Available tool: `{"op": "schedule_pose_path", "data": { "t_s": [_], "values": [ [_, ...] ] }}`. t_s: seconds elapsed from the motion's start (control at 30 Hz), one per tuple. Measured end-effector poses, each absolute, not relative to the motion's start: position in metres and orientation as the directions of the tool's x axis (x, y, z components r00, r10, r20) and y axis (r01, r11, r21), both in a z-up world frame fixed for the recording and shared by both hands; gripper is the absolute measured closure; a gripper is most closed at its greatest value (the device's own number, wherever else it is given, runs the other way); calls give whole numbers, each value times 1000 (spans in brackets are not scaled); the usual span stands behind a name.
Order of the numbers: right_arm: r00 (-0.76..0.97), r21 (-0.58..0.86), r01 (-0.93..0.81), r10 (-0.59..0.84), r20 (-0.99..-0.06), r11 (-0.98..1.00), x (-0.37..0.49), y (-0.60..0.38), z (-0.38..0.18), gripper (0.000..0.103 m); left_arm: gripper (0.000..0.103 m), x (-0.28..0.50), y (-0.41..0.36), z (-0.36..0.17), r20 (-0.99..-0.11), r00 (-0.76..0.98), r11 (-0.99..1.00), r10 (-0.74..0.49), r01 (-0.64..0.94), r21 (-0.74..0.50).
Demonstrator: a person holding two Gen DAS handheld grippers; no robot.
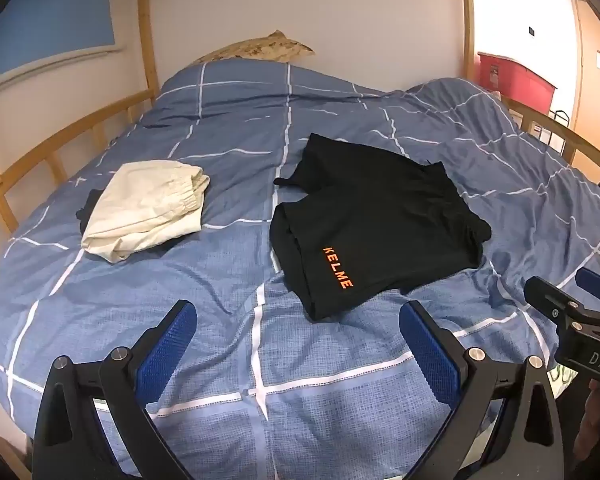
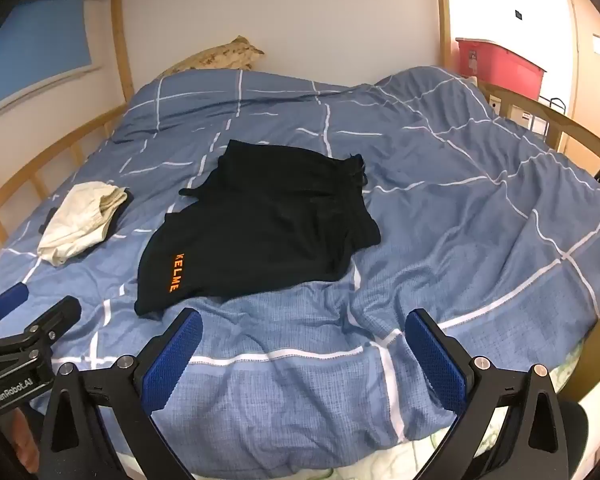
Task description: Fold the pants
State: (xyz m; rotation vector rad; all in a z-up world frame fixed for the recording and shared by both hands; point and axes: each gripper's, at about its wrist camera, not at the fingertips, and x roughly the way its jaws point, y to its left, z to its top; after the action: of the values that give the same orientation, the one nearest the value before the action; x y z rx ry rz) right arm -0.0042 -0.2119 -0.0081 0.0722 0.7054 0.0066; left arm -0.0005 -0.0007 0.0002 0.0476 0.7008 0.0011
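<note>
Black pants (image 1: 380, 220) with orange KELME lettering lie folded on the blue checked duvet (image 1: 228, 280); they also show in the right wrist view (image 2: 268, 220). A folded cream garment (image 1: 144, 210) lies to their left on top of something dark, and shows in the right wrist view (image 2: 82, 220) too. My left gripper (image 1: 296, 336) is open and empty, hovering above the duvet just short of the pants' near edge. My right gripper (image 2: 300, 340) is open and empty, also near the bed's front edge, to the right of the left one.
The bed has a wooden frame with side rails (image 1: 60, 136) and posts (image 2: 444, 12). A patterned pillow (image 1: 256, 48) lies at the head by the white wall. A red bin (image 2: 500, 64) stands beyond the right rail. The duvet bunches up at the right (image 2: 480, 152).
</note>
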Motion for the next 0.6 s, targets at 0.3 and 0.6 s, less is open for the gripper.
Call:
{"op": "schedule_pose_path", "data": {
  "t_s": [0.3,0.6],
  "values": [
    [755,56,17,24,-655,998,-4,-211,-9,0,0,-2,-4,1,-647,762,999,10,23,42],
    [757,55,15,25,-653,998,-4,-210,-11,0,0,-3,-2,4,-644,765,999,10,19,38]
  ]
}}
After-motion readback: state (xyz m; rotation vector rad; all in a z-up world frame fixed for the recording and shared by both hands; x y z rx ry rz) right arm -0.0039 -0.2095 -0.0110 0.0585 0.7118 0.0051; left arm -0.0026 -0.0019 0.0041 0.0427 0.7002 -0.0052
